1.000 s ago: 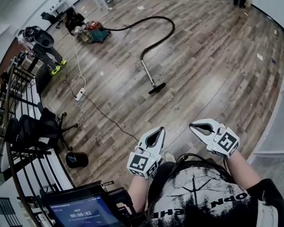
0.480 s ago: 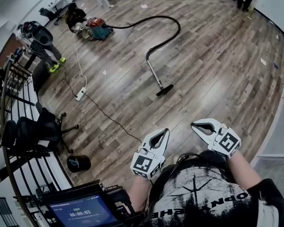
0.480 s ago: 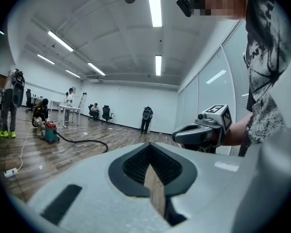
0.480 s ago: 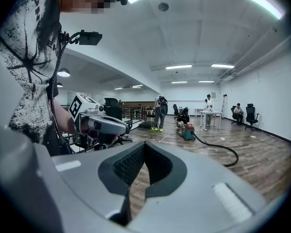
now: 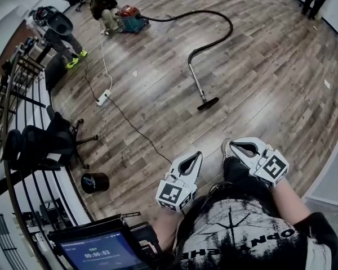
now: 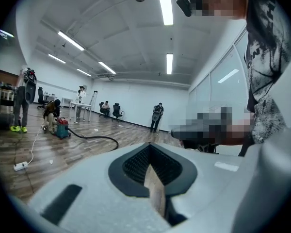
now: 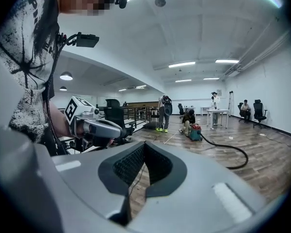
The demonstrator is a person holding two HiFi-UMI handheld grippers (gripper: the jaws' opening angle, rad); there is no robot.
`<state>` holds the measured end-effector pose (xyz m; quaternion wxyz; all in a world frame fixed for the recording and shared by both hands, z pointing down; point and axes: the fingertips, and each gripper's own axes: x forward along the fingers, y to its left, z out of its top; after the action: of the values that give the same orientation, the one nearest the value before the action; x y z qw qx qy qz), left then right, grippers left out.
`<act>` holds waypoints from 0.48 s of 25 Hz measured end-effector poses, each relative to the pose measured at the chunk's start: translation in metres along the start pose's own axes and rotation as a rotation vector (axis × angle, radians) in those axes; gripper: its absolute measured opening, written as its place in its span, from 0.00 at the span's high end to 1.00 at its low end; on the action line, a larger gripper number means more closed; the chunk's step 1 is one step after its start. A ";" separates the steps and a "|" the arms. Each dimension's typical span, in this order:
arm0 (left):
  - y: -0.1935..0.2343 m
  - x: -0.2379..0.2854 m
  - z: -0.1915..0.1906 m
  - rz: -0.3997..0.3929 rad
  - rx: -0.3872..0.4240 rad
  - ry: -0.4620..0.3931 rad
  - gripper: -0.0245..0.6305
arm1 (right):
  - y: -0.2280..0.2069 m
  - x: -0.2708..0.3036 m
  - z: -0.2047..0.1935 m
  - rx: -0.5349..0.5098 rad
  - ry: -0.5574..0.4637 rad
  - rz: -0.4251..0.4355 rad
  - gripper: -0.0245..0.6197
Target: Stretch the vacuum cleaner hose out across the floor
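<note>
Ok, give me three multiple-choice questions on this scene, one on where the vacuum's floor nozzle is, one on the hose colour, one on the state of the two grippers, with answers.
1. Where is the floor nozzle?
A. On the office chair
B. Lying on the wood floor
C. On top of the vacuum cleaner body

2. What colour is the hose?
A. White
B. Black
C. Yellow

3. How do the left gripper and the right gripper stand?
A. Both shut, nothing between the jaws
B. Both wide open
C. One shut on the hose

Answers:
1. B: the head view shows the nozzle flat on the boards.
2. B: the hose reads black against the brown floor.
3. A: each gripper view shows its jaws together and empty.
</note>
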<state>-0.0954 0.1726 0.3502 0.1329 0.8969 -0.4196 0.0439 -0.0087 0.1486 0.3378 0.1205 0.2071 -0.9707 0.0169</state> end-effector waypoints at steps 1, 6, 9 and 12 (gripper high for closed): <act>0.011 0.005 0.004 0.020 -0.004 0.000 0.96 | -0.011 0.010 0.002 0.004 -0.003 0.015 0.95; 0.059 0.033 0.027 0.126 -0.010 -0.002 0.96 | -0.064 0.059 0.014 -0.002 -0.009 0.112 0.95; 0.073 0.046 0.043 0.181 -0.028 -0.023 0.96 | -0.088 0.076 0.029 -0.040 -0.016 0.168 0.95; 0.096 0.068 0.056 0.223 -0.032 -0.026 0.96 | -0.117 0.092 0.043 -0.115 -0.020 0.230 0.95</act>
<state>-0.1267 0.0483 0.3284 0.1360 0.8428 -0.5193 0.0400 -0.0523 0.0014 0.3162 0.1200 0.0872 -0.9886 -0.0272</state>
